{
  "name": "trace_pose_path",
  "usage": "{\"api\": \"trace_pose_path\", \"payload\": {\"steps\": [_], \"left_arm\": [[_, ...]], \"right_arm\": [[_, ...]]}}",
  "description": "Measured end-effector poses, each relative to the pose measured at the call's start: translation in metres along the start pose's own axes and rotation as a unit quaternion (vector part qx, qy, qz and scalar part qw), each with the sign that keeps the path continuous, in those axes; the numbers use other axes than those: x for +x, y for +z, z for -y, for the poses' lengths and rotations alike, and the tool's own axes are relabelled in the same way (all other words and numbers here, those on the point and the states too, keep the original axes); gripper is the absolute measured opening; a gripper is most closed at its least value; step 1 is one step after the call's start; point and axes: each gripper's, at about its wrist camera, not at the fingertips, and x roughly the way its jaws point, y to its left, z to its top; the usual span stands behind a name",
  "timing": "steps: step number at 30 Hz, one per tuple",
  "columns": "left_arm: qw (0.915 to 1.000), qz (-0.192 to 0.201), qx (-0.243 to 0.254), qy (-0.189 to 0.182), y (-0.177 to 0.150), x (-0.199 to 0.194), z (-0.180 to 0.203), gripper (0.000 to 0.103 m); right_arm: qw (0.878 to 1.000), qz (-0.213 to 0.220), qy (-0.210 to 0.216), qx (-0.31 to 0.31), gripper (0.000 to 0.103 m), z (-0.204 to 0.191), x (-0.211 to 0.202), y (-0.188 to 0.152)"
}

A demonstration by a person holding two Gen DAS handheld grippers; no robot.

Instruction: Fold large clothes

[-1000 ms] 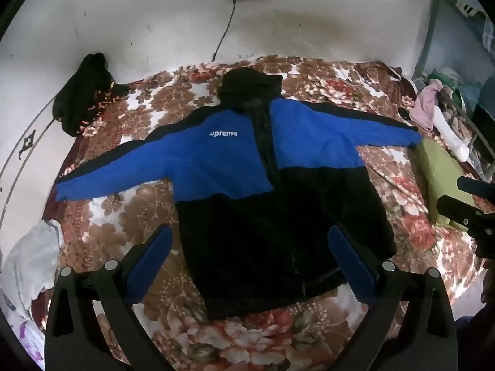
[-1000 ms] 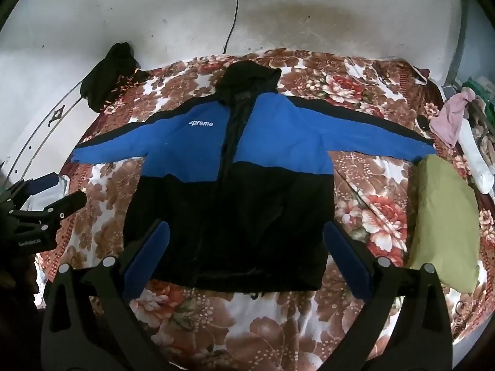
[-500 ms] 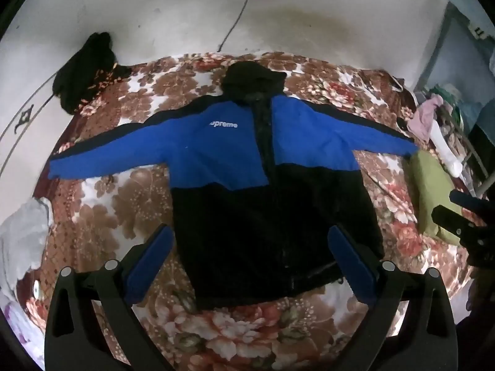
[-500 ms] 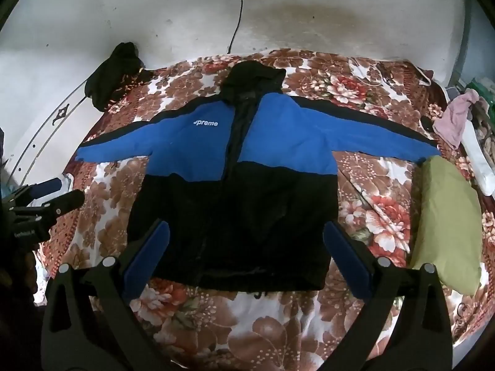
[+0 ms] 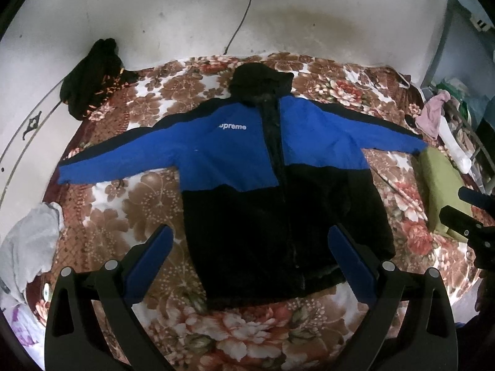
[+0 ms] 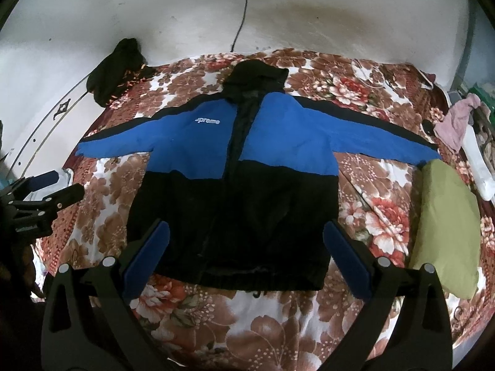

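A blue and black hooded jacket (image 5: 266, 167) (image 6: 235, 173) lies flat, face up, on the floral bed cover, sleeves spread wide to both sides and hood toward the wall. My left gripper (image 5: 250, 244) hovers open above the jacket's hem, nothing between its blue pads. My right gripper (image 6: 246, 241) is also open, held over the lower hem, empty. In the left wrist view the right gripper (image 5: 470, 213) shows at the right edge; in the right wrist view the left gripper (image 6: 43, 194) shows at the left edge.
The floral bed cover (image 6: 278, 324) fills the bed. A green pillow (image 6: 445, 228) lies at the right sleeve's end. A dark garment (image 5: 89, 77) sits at the far left corner, pale cloth (image 5: 27, 244) at the left edge, pink clothing (image 6: 458, 120) at right. A cable hangs down the wall (image 5: 238, 27).
Both grippers have drifted slightly back and up, so the jacket sits a little more centred in the left wrist view. The jacket itself has not moved. Both grippers stay open.
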Motion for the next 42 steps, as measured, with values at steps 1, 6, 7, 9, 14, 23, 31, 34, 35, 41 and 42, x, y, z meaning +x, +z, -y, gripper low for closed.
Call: {"api": "trace_pose_path", "payload": {"steps": [1,6,7,9,14,23,31,34,35,41,42], "left_arm": [[1.0,0.001,0.0,0.0,0.001,0.0,-0.001,0.098],[1.0,0.004,0.007,0.002,0.003,0.001,0.001,0.098],[1.0,0.003,0.006,0.0,0.004,0.001,0.001,0.098],[1.0,0.002,0.004,-0.001,0.004,0.001,0.002,0.098],[1.0,0.002,0.004,0.0,0.003,0.002,0.003,0.098],[1.0,0.001,-0.001,0.001,-0.001,0.004,0.001,0.098],[0.9998,-0.01,-0.019,0.004,-0.006,0.007,-0.007,0.098],[0.9996,-0.013,-0.025,0.005,-0.007,0.009,-0.01,0.098],[0.9995,-0.015,-0.027,0.006,-0.006,0.009,-0.011,0.098],[0.9991,-0.019,-0.037,0.008,-0.005,0.011,-0.015,0.098],[0.9991,-0.018,-0.036,0.007,-0.006,0.01,-0.015,0.098]], "right_arm": [[1.0,-0.001,-0.002,0.002,0.098,0.0,0.0,0.0],[1.0,0.0,0.006,0.008,0.098,0.004,-0.001,0.001],[1.0,-0.002,0.004,0.008,0.098,0.005,0.0,0.002],[1.0,-0.005,0.002,0.01,0.098,0.006,0.001,0.002],[1.0,-0.01,0.001,0.018,0.098,0.008,0.003,0.002],[1.0,-0.01,0.002,0.018,0.098,0.008,0.003,0.002],[1.0,-0.014,-0.005,0.022,0.098,0.007,0.005,-0.002],[1.0,-0.017,-0.005,0.025,0.098,0.007,0.007,-0.003],[1.0,-0.017,-0.005,0.025,0.098,0.007,0.007,-0.002],[0.999,-0.02,-0.004,0.029,0.099,0.008,0.009,-0.003],[0.999,-0.021,-0.004,0.03,0.098,0.009,0.009,-0.003]]}}
